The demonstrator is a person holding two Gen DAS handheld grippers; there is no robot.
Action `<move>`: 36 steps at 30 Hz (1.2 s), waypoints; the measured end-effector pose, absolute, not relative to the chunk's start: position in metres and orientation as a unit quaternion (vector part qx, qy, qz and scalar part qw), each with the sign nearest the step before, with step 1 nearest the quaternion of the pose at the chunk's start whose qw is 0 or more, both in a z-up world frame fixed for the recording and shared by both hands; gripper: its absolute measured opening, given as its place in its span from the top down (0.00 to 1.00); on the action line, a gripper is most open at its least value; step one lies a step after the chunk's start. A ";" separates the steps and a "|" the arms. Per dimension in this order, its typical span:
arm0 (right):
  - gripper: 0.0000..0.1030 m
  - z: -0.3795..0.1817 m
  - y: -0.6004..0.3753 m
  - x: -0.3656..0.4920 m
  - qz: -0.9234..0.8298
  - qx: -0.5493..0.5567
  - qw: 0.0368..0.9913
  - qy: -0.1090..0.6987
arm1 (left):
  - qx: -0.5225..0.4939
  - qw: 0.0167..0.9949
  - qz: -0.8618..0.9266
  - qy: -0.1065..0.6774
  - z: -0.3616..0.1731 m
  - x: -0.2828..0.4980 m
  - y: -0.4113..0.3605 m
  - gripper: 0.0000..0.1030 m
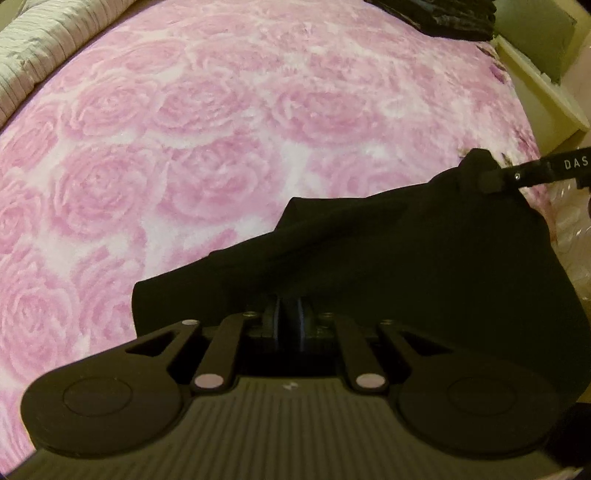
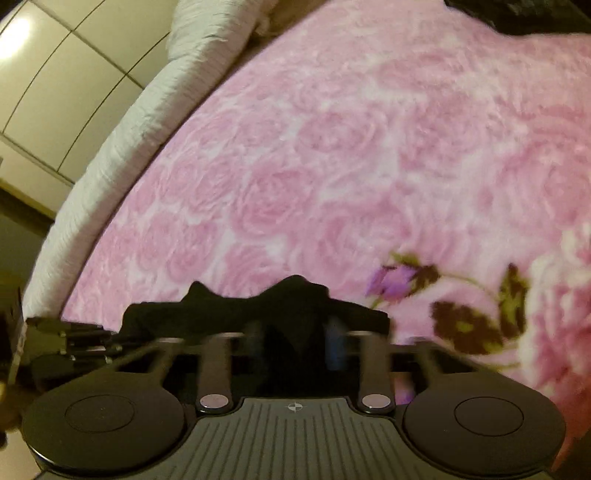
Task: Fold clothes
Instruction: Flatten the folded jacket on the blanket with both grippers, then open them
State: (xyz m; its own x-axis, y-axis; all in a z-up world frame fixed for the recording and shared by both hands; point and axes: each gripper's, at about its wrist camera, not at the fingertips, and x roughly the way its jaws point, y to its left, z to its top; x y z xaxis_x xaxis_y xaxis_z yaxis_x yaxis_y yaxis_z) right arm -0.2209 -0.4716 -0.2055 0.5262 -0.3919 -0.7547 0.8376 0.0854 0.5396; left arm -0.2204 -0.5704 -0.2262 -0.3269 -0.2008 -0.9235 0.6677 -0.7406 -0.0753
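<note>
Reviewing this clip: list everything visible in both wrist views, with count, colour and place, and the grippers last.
black garment: one, black, at the near edge of the bed, held between both grippers.
blanket: one, pink rose print, spread over the bed under the garment.
quilted cover: one, pale, ribbed, along the bed's far left edge.
dark pile: one, black, at the bed's far end; too cropped to tell what it is.
wardrobe panels: cream, beyond the bed in the right wrist view.
left gripper: one, black, jaws shut on the garment's near edge.
right gripper: one, black, jaws pinched on a raised corner of the garment at the right.
</note>
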 end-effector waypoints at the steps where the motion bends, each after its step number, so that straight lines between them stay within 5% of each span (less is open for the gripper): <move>1: 0.97 -0.205 -0.474 -0.224 -0.432 0.522 0.705 0.211 | 0.509 0.273 -0.788 0.213 -0.220 -0.226 -0.567 0.93; 4: 0.97 -0.195 -0.470 -0.243 -0.433 0.514 0.709 0.214 | 0.515 0.254 -0.801 0.172 -0.216 -0.244 -0.558 0.92; 11: 0.94 -0.226 -0.477 -0.254 -0.418 0.536 0.701 0.214 | 0.503 0.276 -0.787 0.227 -0.230 -0.241 -0.575 0.89; 12: 0.86 -0.224 -0.477 -0.259 -0.416 0.539 0.701 0.214 | 0.498 0.285 -0.784 0.235 -0.226 -0.236 -0.575 0.89; 13: 0.64 -0.221 -0.476 -0.263 -0.417 0.539 0.699 0.215 | 0.490 0.297 -0.784 0.241 -0.220 -0.229 -0.575 0.89; 15: 0.48 -0.213 -0.471 -0.268 -0.442 0.521 0.693 0.231 | 0.469 0.323 -0.782 0.253 -0.210 -0.212 -0.576 0.89; 23: 0.47 -0.160 -0.392 -0.235 -0.470 0.423 0.734 0.248 | 0.455 0.346 -0.783 0.245 -0.200 -0.165 -0.541 0.82; 30: 0.47 -0.186 -0.322 -0.168 -0.441 0.359 0.752 0.334 | 0.473 0.327 -0.791 0.207 -0.228 -0.152 -0.527 0.71; 36: 0.47 -0.155 -0.284 -0.163 -0.478 0.348 0.735 0.333 | 0.444 0.318 -0.823 0.157 -0.177 -0.122 -0.483 0.76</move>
State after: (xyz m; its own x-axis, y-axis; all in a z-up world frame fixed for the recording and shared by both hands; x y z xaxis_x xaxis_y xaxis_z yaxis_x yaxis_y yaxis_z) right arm -0.1630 -0.2838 -0.1552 0.3211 -0.4708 -0.8217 0.9340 0.3007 0.1927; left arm -0.1215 -0.4830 -0.1767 -0.4040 -0.3836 -0.8304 0.6618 -0.7493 0.0242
